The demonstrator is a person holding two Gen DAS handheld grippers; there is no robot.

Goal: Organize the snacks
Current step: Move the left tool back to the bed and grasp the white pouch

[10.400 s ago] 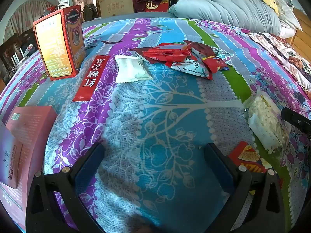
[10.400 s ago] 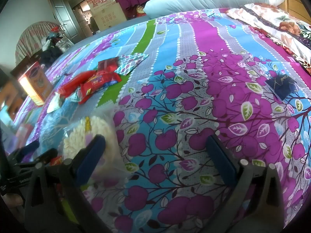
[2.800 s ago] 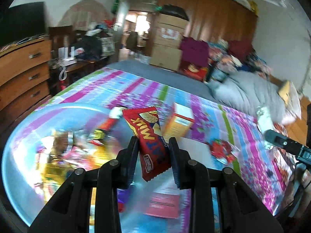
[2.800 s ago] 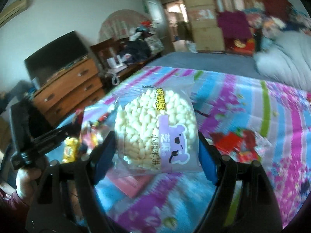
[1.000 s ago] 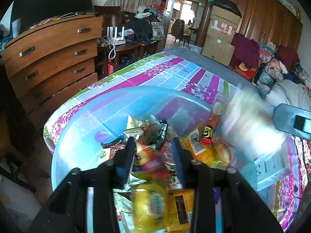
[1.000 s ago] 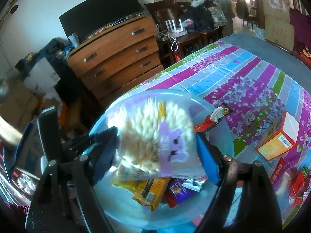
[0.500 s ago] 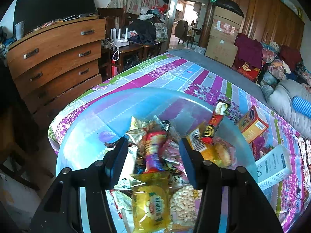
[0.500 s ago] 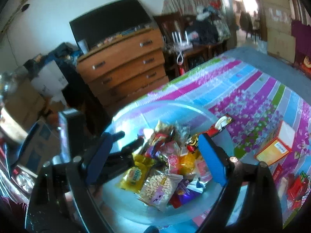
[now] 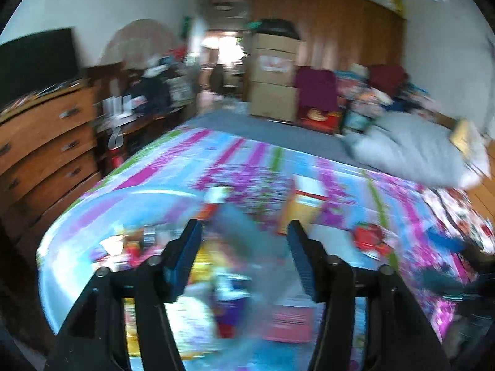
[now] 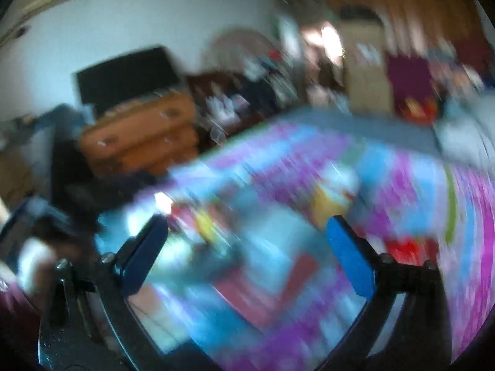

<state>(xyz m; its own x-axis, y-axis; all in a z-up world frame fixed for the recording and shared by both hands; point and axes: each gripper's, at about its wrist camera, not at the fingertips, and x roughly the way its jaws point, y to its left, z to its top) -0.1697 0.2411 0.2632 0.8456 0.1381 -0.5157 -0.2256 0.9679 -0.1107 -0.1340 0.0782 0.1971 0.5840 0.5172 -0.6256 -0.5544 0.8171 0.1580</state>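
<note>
Pretty smeared shot from our right wrist cam. Our right gripper (image 10: 247,247) has its blue pads (image 10: 348,256) spread wide with nothing between them. Below sits the purple and blue floral bedspread (image 10: 417,185), with a blurry jumble of snack packets (image 10: 204,225) near the left pad and a yellow box (image 10: 324,204) beyond. Wooden dresser (image 10: 139,130) and a dark TV (image 10: 126,74) at the back

Wooden dresser (image 9: 37,142) seen at left, dark television (image 9: 34,61) set above it, stacked cardboard boxes (image 9: 273,77) by the doorway, grey pillow (image 9: 408,151) laid on the patterned bedspread (image 9: 247,160)
</note>
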